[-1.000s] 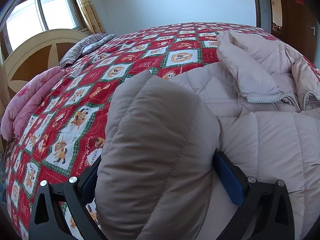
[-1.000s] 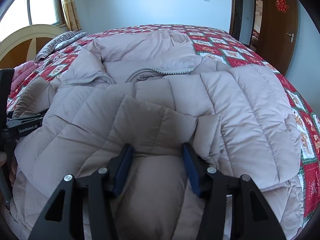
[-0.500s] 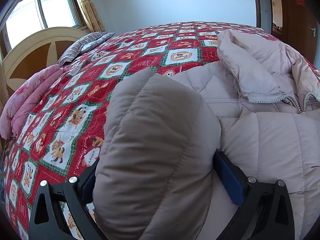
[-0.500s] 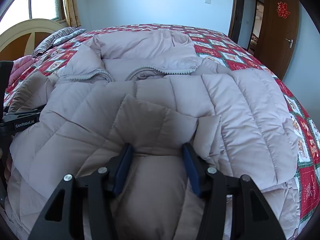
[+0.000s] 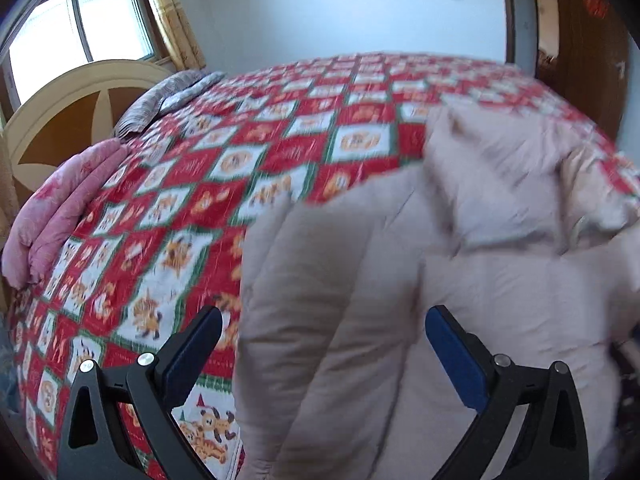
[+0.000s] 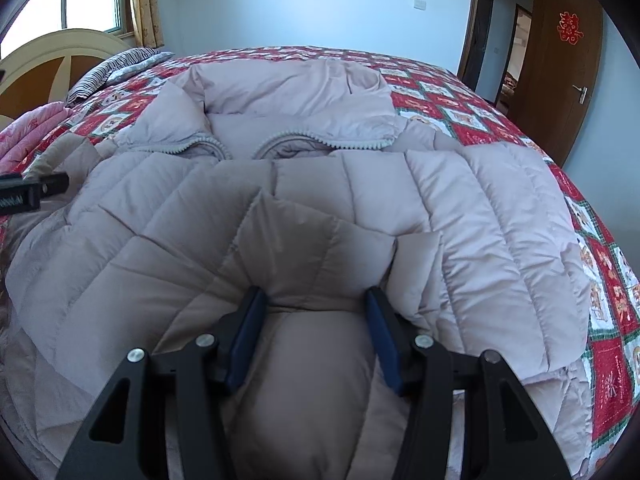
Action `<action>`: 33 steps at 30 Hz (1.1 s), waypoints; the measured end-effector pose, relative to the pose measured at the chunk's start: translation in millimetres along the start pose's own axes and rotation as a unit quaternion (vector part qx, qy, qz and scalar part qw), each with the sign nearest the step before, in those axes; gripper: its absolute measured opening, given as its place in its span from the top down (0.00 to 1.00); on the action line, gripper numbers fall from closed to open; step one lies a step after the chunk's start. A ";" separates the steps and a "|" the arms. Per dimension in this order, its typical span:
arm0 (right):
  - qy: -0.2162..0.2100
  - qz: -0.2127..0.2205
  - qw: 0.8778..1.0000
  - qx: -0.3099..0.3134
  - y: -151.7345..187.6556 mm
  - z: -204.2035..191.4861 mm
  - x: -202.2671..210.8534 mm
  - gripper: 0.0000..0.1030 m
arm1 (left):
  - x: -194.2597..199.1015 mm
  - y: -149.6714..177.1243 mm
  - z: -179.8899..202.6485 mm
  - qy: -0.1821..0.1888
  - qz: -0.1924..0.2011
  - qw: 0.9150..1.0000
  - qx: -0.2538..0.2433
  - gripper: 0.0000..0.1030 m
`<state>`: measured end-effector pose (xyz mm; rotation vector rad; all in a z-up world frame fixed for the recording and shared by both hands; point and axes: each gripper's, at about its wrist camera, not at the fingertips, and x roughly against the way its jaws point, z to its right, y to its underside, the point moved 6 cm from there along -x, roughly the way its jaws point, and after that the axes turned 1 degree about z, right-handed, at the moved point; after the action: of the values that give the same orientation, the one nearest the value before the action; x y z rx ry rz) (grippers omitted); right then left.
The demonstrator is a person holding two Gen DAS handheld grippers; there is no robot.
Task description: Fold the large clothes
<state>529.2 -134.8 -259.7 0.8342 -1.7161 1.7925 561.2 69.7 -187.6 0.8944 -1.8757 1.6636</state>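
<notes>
Meanwhile, right tool [image 6: 316,300] pinches jacket [image 6: 460,216] fold mid-bedspread [image 6: 612,320].

Both wrist views look steeply down along their fingers, close over the jacket [image 6: 440,208]. Beyond the fingertips, both share the bed [image 5: 280,152] and headboard [image 6: 48,52].

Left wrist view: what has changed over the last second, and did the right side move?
The left hand-held gripper has let go of the puffy jacket: its pads now stand clear of the fold they were pinching, and the blurred view suggests it is moving. The right hand-held gripper stays clamped on the jacket's bunched hem, and the bedspread is unchanged.
</notes>
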 end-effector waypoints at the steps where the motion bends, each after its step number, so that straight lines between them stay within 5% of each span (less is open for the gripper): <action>1: -0.004 0.000 1.000 -0.003 0.0 0.9 0.0 0.46 | 3.7 -8.5 3.8 0.011 0.002 1.000 -0.005 0.01; 7: -0.012 0.003 1.000 -0.008 0.2 1.3 0.8 0.46 | -17.3 -85.3 32.3 0.030 0.021 0.999 -0.020 0.01; 15: -0.033 0.008 0.999 -0.023 0.0 4.7 1.1 0.45 | -119.0 -124.8 82.0 0.041 -0.039 0.997 -0.053 0.04; 16: -0.035 0.009 0.999 -0.025 -0.3 4.7 0.8 0.45 | -124.4 -126.5 85.4 0.041 -0.037 0.997 -0.057 0.10; 17: -0.038 0.009 0.999 -0.026 -0.6 5.0 0.7 0.44 | -127.9 -127.9 89.5 0.047 -0.037 0.996 -0.063 0.39; 18: -0.041 0.009 0.999 -0.026 -1.0 5.2 0.8 0.44 | -129.8 -128.7 96.0 0.074 -0.043 0.994 -0.067 0.80; 19: -0.048 0.008 0.998 -0.028 -1.6 5.7 1.3 0.43 | -129.8 -127.0 102.4 0.103 -0.053 0.991 -0.070 0.94; 24: -0.131 -0.005 0.989 -0.075 -33.0 24.8 25.3 0.42 | -91.0 -133.4 106.2 0.090 0.025 0.988 -0.120 0.96; 26: -0.113 0.025 0.992 -0.056 -64.0 35.9 38.8 0.28 | -81.1 -132.1 99.5 0.105 0.034 0.987 -0.113 0.97; 29: -0.073 0.051 0.995 -0.043 -108.9 56.2 26.8 0.26 | -79.6 -129.6 93.0 0.108 0.035 0.987 -0.112 0.97; 33: -0.063 0.025 0.996 -0.062 -150.9 77.4 -29.8 0.26 | -79.4 -124.6 85.2 0.116 0.037 0.987 -0.103 0.97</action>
<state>666.0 -200.9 -178.6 0.8751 -1.9232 1.6761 712.4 -8.0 -173.5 0.5290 -1.8952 1.5098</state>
